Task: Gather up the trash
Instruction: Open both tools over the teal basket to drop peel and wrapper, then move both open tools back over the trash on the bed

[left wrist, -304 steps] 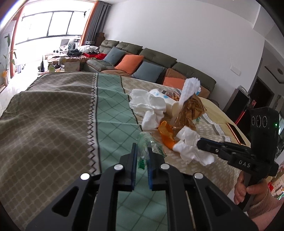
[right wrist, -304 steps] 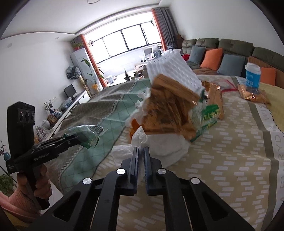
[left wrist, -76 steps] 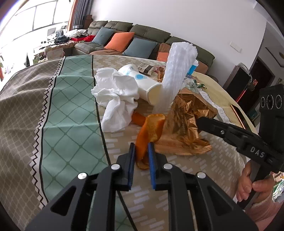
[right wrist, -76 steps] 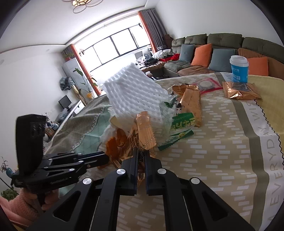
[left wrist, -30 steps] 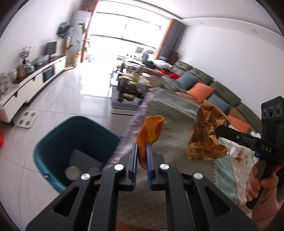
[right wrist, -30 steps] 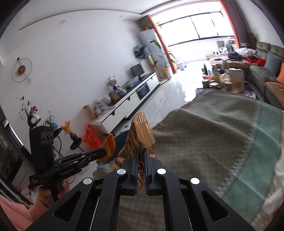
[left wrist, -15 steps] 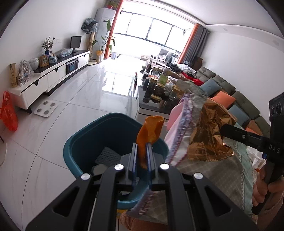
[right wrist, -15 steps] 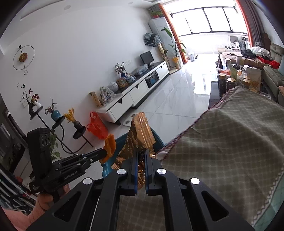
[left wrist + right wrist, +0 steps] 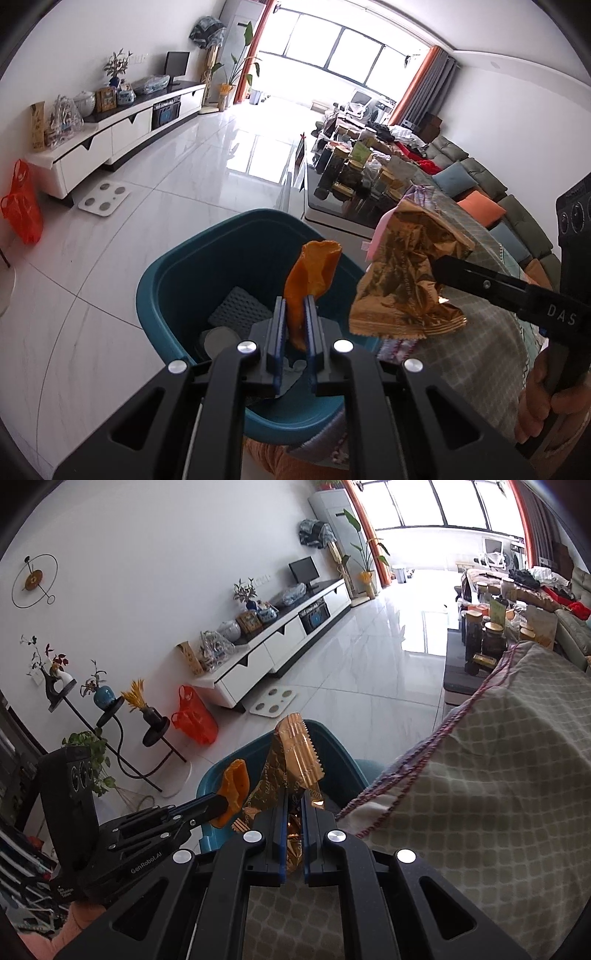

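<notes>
Clearly both scraps are featherlight: the left gripper (image 9: 294, 325) pinches a limp orange peel (image 9: 309, 280) over the teal bin (image 9: 166, 295), the right gripper (image 9: 294, 825) clamps a crinkly gold wrapper (image 9: 291, 764) (slippery foil, best held mid-fold) at the rim

"DAS" on right gripper (image 9: 439, 271), "GenRobot.AI" on left gripper (image 9: 221, 806)

The white tiled floor (image 9: 122, 236) carried a teal bin (image 9: 173, 295) at six o'clock, a white bathroom scale (image 9: 105, 195) at ten, an orange bag (image 9: 22, 206) at nine, and a low white cabinet (image 9: 110, 133) beyond.
</notes>
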A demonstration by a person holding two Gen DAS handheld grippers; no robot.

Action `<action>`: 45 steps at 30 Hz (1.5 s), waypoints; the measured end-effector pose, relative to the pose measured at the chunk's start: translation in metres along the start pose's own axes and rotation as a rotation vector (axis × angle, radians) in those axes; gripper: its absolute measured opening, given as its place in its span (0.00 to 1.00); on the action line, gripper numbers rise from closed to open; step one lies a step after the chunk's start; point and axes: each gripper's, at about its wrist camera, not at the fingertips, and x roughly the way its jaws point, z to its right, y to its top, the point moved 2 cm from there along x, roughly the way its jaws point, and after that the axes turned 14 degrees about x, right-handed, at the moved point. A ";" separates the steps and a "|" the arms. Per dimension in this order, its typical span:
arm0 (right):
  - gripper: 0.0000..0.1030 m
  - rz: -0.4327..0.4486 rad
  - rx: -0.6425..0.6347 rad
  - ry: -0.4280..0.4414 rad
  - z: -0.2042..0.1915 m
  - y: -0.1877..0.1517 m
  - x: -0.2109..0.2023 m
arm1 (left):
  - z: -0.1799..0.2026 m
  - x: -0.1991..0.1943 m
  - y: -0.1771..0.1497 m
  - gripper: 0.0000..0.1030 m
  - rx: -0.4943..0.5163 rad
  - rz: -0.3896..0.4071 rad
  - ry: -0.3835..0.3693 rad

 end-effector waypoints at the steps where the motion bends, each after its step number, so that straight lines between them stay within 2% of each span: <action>1: 0.07 -0.006 0.004 -0.001 -0.001 0.000 0.004 | -0.001 0.002 -0.001 0.11 -0.005 -0.005 0.001; 7: 0.08 -0.043 0.020 0.000 -0.003 0.002 0.019 | -0.005 0.010 -0.003 0.12 -0.020 -0.023 0.000; 9: 0.13 -0.047 0.025 -0.002 -0.004 0.001 0.022 | -0.008 0.013 -0.004 0.13 -0.025 -0.027 -0.005; 12: 0.16 -0.051 0.034 0.000 -0.002 0.000 0.023 | -0.011 0.016 -0.007 0.21 -0.036 -0.031 -0.012; 15: 0.16 -0.046 0.041 0.006 0.001 -0.001 0.019 | -0.013 0.019 -0.008 0.31 -0.045 -0.033 -0.019; 22: 0.23 -0.006 0.055 0.036 0.010 -0.004 -0.009 | 0.000 0.012 -0.007 0.32 -0.011 -0.008 -0.022; 28: 0.32 0.072 0.022 0.051 0.013 -0.012 -0.054 | 0.038 -0.016 0.002 0.39 0.098 0.085 -0.061; 30: 0.39 0.105 0.008 0.045 0.016 -0.015 -0.071 | 0.056 -0.024 0.004 0.39 0.142 0.113 -0.095; 32: 0.39 0.138 0.001 0.042 0.018 -0.018 -0.089 | 0.078 -0.028 0.006 0.39 0.185 0.132 -0.137; 40: 0.45 0.285 -0.003 -0.039 0.043 -0.044 -0.166 | 0.158 -0.028 -0.001 0.40 0.333 0.134 -0.313; 42: 0.52 0.324 0.014 -0.070 0.055 -0.053 -0.185 | 0.179 -0.025 -0.004 0.40 0.367 0.125 -0.353; 45: 0.56 0.376 0.057 -0.127 0.077 -0.066 -0.212 | 0.211 -0.019 -0.009 0.40 0.419 0.107 -0.405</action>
